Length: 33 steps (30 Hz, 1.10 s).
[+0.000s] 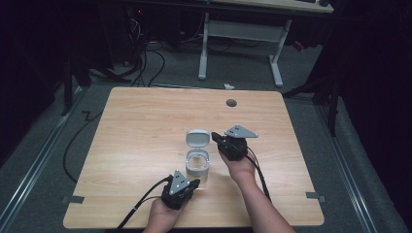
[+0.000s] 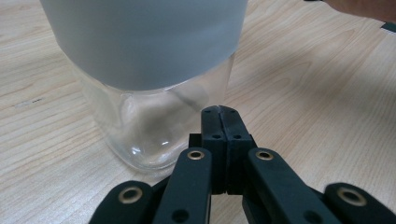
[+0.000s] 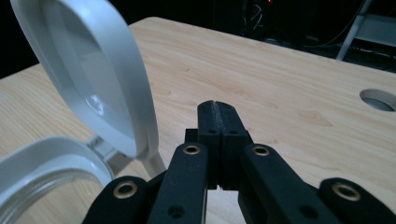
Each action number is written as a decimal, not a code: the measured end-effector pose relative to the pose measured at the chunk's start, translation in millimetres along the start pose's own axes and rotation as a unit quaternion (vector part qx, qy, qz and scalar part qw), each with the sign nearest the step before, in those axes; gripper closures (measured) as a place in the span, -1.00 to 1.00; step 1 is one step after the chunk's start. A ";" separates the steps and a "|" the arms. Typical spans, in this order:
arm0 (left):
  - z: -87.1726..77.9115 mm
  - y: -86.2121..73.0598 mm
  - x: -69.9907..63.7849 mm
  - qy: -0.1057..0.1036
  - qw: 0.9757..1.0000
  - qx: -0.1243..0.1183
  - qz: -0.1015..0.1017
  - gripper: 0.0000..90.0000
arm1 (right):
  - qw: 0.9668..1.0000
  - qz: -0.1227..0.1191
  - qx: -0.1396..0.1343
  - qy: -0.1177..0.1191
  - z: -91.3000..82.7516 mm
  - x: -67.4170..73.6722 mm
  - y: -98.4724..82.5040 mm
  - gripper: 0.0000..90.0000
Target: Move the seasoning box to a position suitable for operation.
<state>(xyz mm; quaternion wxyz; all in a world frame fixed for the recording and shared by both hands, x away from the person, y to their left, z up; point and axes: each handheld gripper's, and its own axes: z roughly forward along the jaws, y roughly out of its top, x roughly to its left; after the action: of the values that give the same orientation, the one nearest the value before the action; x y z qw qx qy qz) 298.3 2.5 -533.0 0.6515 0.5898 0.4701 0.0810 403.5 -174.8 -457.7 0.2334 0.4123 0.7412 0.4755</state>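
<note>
A clear glass jar (image 1: 198, 164) with a pale grey collar stands at the middle of the wooden table (image 1: 141, 126). Its hinged lid (image 1: 198, 138) is swung up and back, so the mouth is uncovered. My left gripper (image 1: 196, 184) sits low at the jar's near side, jaws shut with nothing between them. In the left gripper view its tips (image 2: 219, 111) are right at the jar's glass base (image 2: 144, 126); I cannot tell if they touch. My right gripper (image 1: 214, 136) is just right of the lid, shut and empty. In the right gripper view the lid (image 3: 93, 79) and jar rim (image 3: 42, 161) stand left of its tips (image 3: 215, 106).
A round cable hole (image 1: 231, 102) lies near the table's far edge. Behind the table stands a desk with white legs (image 1: 204, 48), with cables (image 1: 145, 63) on the floor. Grey tape marks (image 1: 73, 199) sit near the front corners.
</note>
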 end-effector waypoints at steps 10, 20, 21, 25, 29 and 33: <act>1.0 0.7 0.6 -0.002 1.000 0.004 -0.004 1.00 | 1.000 -0.004 -0.010 0.006 1.4 2.5 10.7 1.00; 1.1 0.8 0.6 -0.003 1.000 0.005 -0.004 1.00 | 1.000 -0.011 -0.018 0.012 -0.1 7.5 19.3 1.00; 1.1 0.7 0.5 -0.003 1.000 0.005 -0.005 1.00 | 1.000 -0.013 -0.019 0.014 -0.4 9.1 19.8 1.00; 1.1 0.7 0.5 -0.003 1.000 0.006 -0.006 1.00 | 1.000 -0.015 -0.018 0.014 -0.5 10.6 19.5 1.00; 1.0 0.6 0.6 -0.004 1.000 0.006 -0.004 1.00 | 1.000 -0.018 -0.017 0.015 -1.7 11.8 18.5 1.00; 0.8 0.3 0.3 -0.005 1.000 0.005 -0.003 1.00 | 1.000 -0.021 -0.017 0.016 -4.1 14.2 16.2 1.00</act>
<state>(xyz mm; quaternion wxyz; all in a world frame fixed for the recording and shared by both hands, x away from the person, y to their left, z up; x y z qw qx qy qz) 299.2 2.2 -533.0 0.6511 0.5920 0.4692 0.0743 399.0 -161.7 -440.7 0.2383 0.3849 0.7450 0.4899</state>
